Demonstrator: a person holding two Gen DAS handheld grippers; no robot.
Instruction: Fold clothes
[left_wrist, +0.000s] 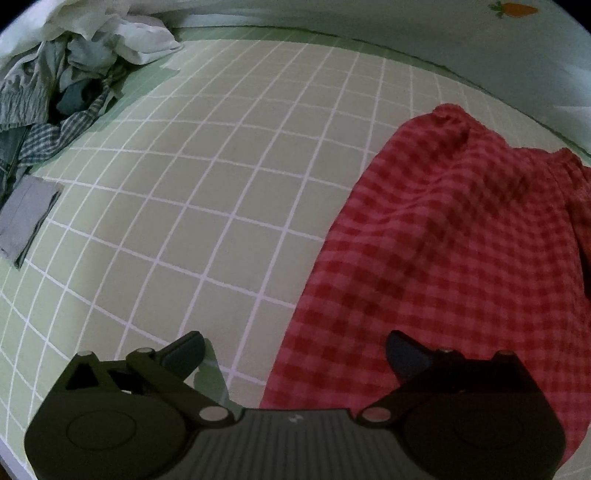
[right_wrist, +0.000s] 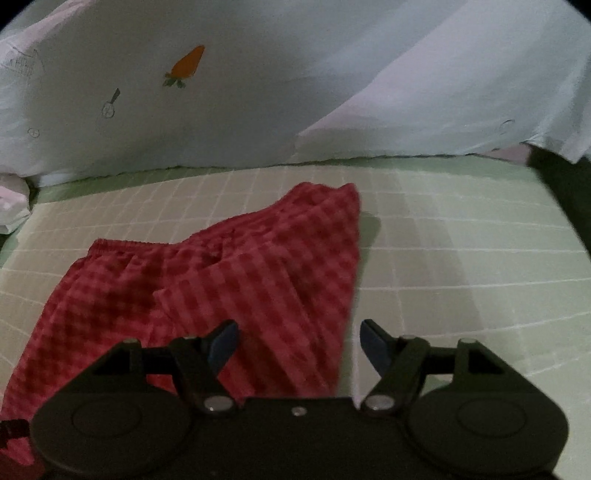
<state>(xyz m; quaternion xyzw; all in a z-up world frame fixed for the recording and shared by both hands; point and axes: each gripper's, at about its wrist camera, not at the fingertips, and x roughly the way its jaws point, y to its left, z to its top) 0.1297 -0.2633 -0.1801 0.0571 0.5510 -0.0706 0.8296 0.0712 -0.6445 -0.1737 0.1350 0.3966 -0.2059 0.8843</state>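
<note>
The red gingham shorts (right_wrist: 236, 280) are soft woven cloth, matt, with a puckered elastic waistband. Beneath lies a smooth, matt green gridded mat (left_wrist: 207, 206). Both the left gripper (left_wrist: 295, 354) and the right gripper (right_wrist: 299, 343) are black matt plastic — pivot pins of shiny metal.

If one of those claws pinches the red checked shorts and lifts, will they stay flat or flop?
The red checked shorts would probably flop: the cloth already lies in soft wrinkles and folds. They look thin, so likely light. On the gridded mat, pushing would probably bunch them rather than slide them whole.
</note>
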